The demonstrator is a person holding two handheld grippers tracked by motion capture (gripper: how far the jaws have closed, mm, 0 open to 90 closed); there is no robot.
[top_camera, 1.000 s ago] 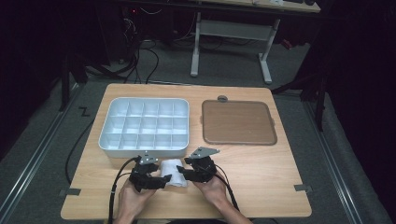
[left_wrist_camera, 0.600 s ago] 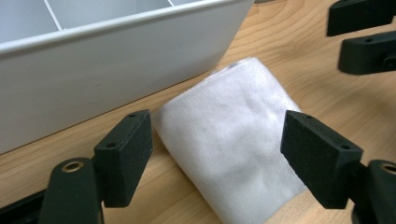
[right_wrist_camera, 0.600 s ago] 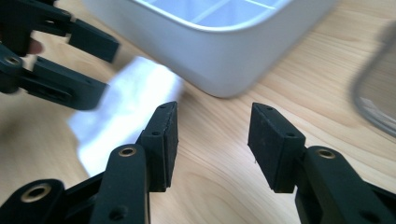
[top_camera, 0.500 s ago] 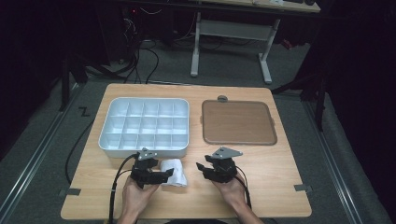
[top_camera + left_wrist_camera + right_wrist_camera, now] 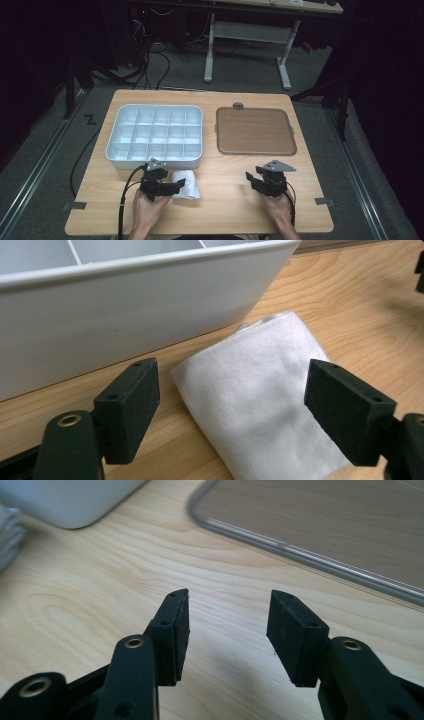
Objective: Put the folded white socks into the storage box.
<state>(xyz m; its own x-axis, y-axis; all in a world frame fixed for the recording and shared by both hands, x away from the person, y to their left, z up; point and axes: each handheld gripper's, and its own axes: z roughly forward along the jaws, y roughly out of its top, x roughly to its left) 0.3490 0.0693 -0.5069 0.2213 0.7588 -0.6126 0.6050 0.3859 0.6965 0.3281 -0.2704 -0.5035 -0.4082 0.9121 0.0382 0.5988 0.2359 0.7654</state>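
At lower centre, the left gripper spreads wide around a folded white cloth; the right gripper gapes over bare wooden table

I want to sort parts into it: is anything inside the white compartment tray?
In the high view, every compartment of the white compartment tray looks bare. In the left gripper view its near wall hides most of the inside.

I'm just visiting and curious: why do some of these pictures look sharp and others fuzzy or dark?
High view: the table is lit, the surrounding room dark. Left gripper view: the white cloth is soft near the bottom. Right gripper view: the brown tray is blurred.
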